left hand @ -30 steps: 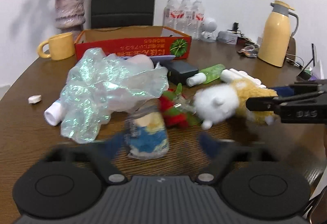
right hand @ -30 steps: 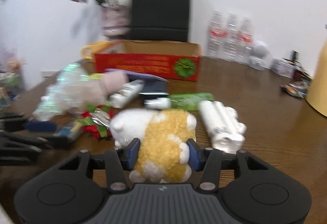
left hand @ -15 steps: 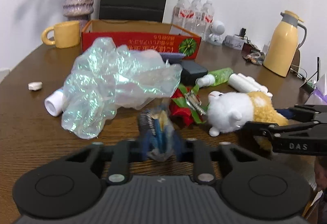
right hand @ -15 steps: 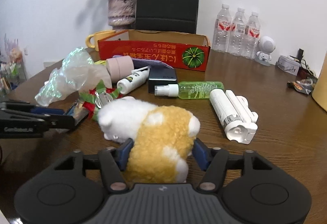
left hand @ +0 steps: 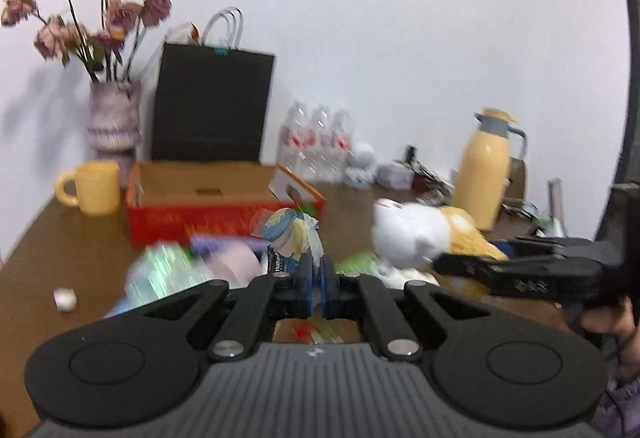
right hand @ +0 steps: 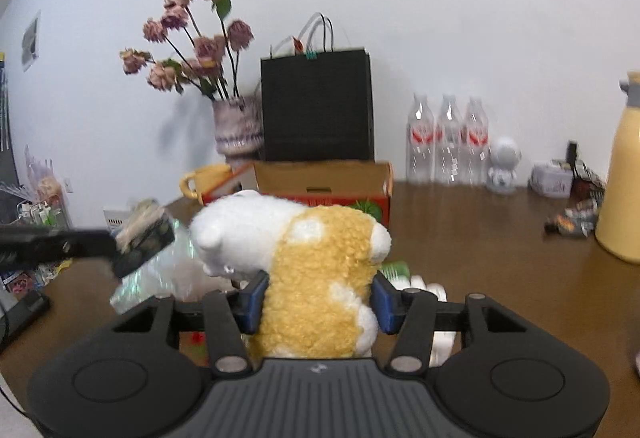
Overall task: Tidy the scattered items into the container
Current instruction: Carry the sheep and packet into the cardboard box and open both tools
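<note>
Plastic water bottles (right hand: 448, 142) — three; claws — two, each loaded.

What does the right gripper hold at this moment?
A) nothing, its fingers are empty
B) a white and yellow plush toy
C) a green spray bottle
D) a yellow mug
B: in the right wrist view the right gripper has its blue pads pressed on both sides of the white and yellow plush toy.
</note>
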### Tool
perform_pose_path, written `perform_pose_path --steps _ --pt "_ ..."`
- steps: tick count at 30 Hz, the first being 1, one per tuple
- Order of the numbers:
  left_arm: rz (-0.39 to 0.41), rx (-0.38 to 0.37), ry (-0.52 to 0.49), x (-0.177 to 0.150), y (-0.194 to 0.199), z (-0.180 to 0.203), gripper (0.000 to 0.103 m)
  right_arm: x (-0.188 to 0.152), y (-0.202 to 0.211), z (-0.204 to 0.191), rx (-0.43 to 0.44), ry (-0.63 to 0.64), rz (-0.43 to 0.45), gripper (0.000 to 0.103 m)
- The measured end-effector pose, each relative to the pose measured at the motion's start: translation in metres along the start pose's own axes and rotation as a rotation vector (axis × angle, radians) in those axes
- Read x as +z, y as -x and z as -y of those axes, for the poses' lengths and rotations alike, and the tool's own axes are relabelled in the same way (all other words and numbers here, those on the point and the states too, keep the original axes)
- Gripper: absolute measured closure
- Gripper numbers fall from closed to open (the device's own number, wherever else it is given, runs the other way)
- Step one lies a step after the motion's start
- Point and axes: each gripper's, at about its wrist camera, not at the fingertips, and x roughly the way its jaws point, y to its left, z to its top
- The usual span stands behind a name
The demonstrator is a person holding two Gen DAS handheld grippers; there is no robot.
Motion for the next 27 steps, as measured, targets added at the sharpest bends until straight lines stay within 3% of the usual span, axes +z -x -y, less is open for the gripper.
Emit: perform_pose_path --steps 6,12,15,18,22,27 --pt "0.025 0.027 -0.021 0.071 -0.049 -0.022 0.098 0.07 -0.041 0.02 0.008 0.013 0.067 0.052" --pt "-0.001 0.096 -0.029 0.118 -0.117 -0.043 0.098 0.135 -0.115 0.033 0.024 0.018 0.052 0.052" --pt "-0.023 0.122 -0.007 0.127 -0.151 -0.057 0.098 0.152 -0.151 0.033 0.032 -0.002 0.03 0.052" --pt "-0.04 0.198 0.007 0.127 -0.18 -0.075 0.098 0.161 -0.187 0.034 0.049 -0.036 -0.008 0.051" --pt "-0.058 0.188 0.079 0.122 -0.215 -0.105 0.098 0.167 -0.236 0.042 0.063 -0.095 -0.06 0.051" --pt "-0.09 0.213 0.082 0.118 -0.254 -0.13 0.098 0.167 -0.292 0.048 0.02 -0.136 -0.097 0.051"
